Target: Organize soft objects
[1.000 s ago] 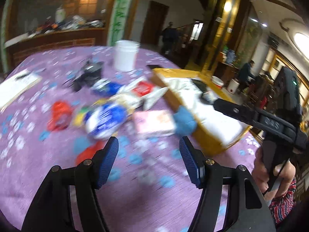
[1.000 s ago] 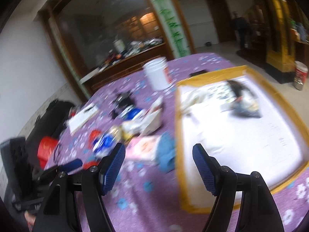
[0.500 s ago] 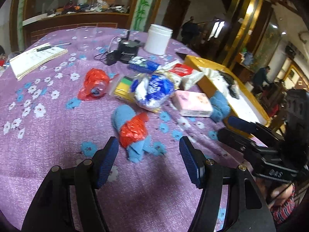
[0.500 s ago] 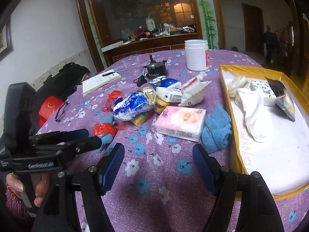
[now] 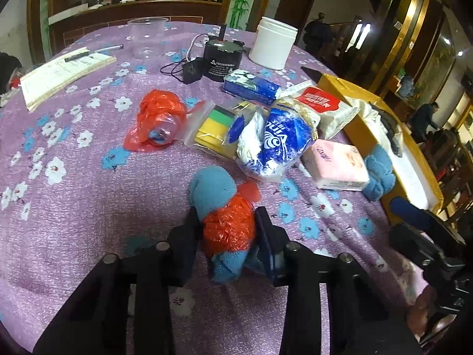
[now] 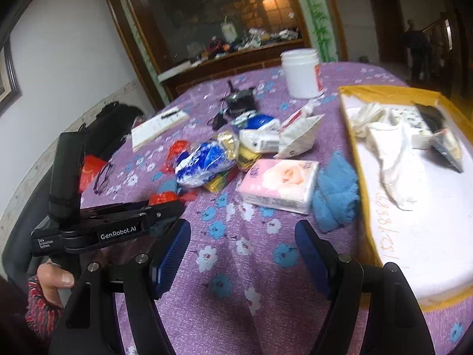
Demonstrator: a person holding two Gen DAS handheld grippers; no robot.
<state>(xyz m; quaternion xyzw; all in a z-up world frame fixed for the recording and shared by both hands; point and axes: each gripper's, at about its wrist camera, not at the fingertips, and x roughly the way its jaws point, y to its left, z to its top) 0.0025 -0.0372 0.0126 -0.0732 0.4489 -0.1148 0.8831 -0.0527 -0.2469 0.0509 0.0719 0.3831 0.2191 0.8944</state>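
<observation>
your left gripper (image 5: 229, 230) is closed around the blue towel bundle (image 5: 217, 188) with its red plastic wrap (image 5: 229, 226), both fingers pressed into the wrap while it rests on the purple flowered tablecloth (image 5: 88, 207). your right gripper (image 6: 242, 254) hangs wide open over the cloth, holding nothing. just ahead of it lie the pink tissue pack (image 6: 279, 183) and a second blue towel (image 6: 335, 192), which touches the yellow edge of the tray (image 6: 360, 159). the tray already holds white cloths (image 6: 390, 148). a blue-and-white bag (image 6: 204, 161) sits in the pile beyond, near the white jar (image 6: 301, 72).
</observation>
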